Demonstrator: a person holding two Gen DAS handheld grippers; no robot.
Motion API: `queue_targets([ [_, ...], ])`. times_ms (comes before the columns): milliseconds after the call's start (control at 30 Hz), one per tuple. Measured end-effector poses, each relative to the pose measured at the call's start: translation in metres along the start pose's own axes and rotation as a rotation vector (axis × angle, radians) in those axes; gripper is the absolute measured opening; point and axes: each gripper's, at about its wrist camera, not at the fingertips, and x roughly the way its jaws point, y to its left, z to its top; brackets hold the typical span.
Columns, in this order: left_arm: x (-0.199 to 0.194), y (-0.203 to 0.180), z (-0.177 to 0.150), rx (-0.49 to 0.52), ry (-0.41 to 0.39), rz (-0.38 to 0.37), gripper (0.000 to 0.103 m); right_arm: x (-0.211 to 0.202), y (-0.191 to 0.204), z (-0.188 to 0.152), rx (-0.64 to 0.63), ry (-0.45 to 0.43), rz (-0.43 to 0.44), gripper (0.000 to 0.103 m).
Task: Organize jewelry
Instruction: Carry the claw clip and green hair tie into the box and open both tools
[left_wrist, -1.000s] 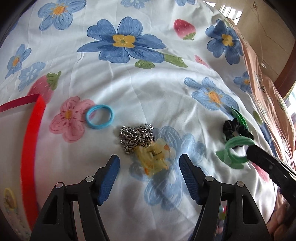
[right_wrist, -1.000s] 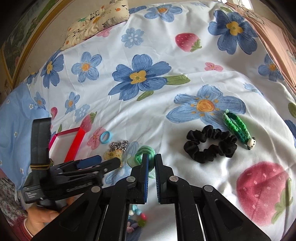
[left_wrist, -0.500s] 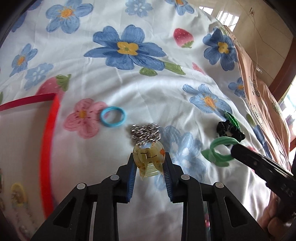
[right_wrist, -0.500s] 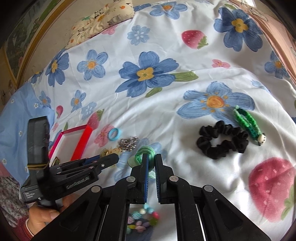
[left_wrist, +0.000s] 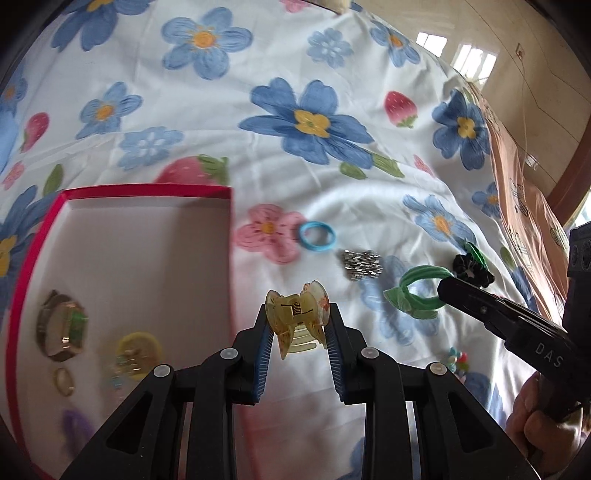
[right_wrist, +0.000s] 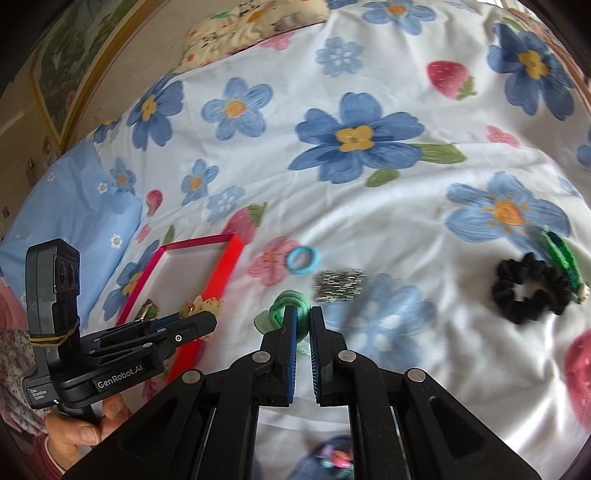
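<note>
My left gripper (left_wrist: 298, 321) is shut on a yellow translucent hair claw clip (left_wrist: 297, 317), lifted off the bedspread just right of the red-rimmed box (left_wrist: 147, 192). That box holds a watch (left_wrist: 61, 328), a ring (left_wrist: 63, 382) and a yellow piece (left_wrist: 137, 350). My right gripper (right_wrist: 303, 325) is shut on a green hair tie (right_wrist: 290, 304), also seen as the green hair tie (left_wrist: 417, 295) in the left wrist view. On the bedspread lie a blue ring tie (left_wrist: 317, 237), a silver chain (left_wrist: 362, 264) and a black scrunchie (right_wrist: 532, 293).
A green braided band (right_wrist: 561, 258) lies beside the scrunchie. Colourful beads (right_wrist: 334, 459) sit near the front edge. The floral bedspread (right_wrist: 369, 192) covers the bed, a pillow (right_wrist: 255, 22) lies at the back, and a hand (right_wrist: 81, 432) holds the left gripper.
The left gripper closed on the claw clip, lifted it and carried it left toward the red box. The right gripper, holding the green tie, also shifted left.
</note>
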Motion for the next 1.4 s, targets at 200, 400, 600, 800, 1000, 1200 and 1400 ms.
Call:
queue_targets([
  [200,-0.023,0.026,-0.002,-0.023,-0.030,0.027,0.027,0.013,0.028,0.004,-0.038,0.014,0.039,0.006],
  [400,-0.035,0.048,-0.002,-0.036,-0.045,0.058,0.027,0.027,0.057,0.009,-0.066,0.027,0.082,0.006],
  [600,-0.039,0.070,0.005,-0.044,-0.046,0.093,0.027,0.046,0.083,0.013,-0.094,0.045,0.120,0.006],
  [800,-0.032,0.088,0.015,-0.046,-0.038,0.129,0.027,0.069,0.103,0.018,-0.115,0.068,0.149,0.006],
  [1000,-0.015,0.104,0.028,-0.042,-0.024,0.171,0.027,0.095,0.116,0.021,-0.138,0.105,0.157,0.006],
  [1200,0.011,0.115,0.037,-0.043,0.010,0.206,0.027,0.122,0.123,0.023,-0.152,0.146,0.154,0.006],
  [1400,0.024,0.119,0.038,-0.039,0.032,0.224,0.027,0.144,0.128,0.018,-0.183,0.198,0.141,0.006],
])
